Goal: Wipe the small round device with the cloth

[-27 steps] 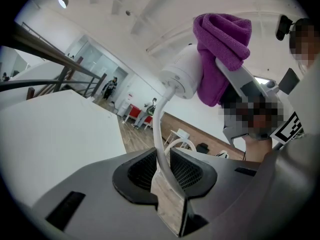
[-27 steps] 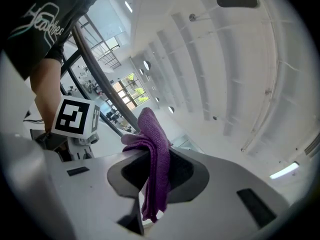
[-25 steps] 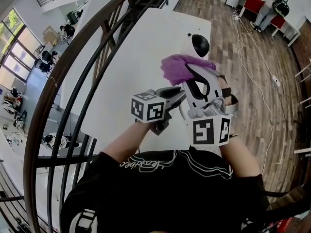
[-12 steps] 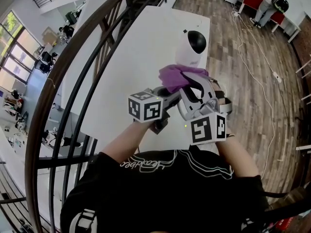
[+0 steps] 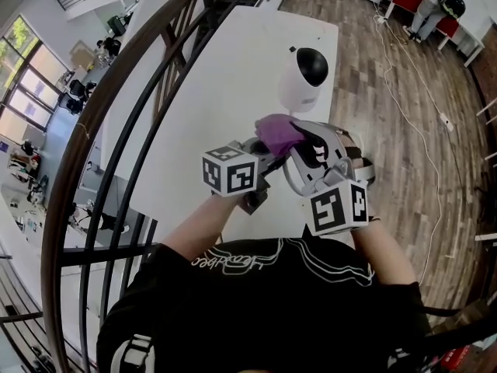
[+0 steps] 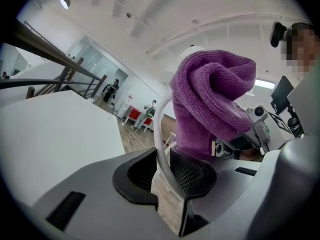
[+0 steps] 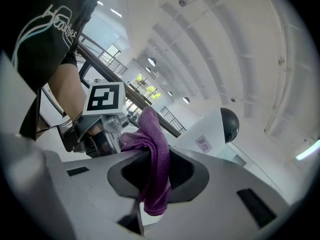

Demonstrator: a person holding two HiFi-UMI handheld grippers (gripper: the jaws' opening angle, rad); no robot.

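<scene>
White table over a wooden floor makes up the setting, and we look steeply down on it.

We see the small round device, white with a black dome face, standing on the table toward twelve o'clock in the head view. In the right gripper view it shows at three o'clock, the dome turned up and away.

At the device's seven o'clock, just beside its foot, sits the bunched purple cloth. We cannot tell whether it touches the device. The right gripper is clenched on the cloth. Its own view shows the fabric pinched between the two jaws, a fold standing up above them and a tail hanging down below.

At the cloth's eight o'clock we find the left gripper, pointing toward the device. In its own view the jaws are closed on a thin white strip that curves up between the pads. We cannot say whether that strip is a cable or an edge of the device. The cloth fills that view at one o'clock, close in front.

Both marker cubes face up at us, the left at seven o'clock of the cloth and the right at five o'clock.

Farther out, a dark curved railing sweeps from six o'clock up through ten o'clock. A person stands at a red counter far off at one o'clock.
</scene>
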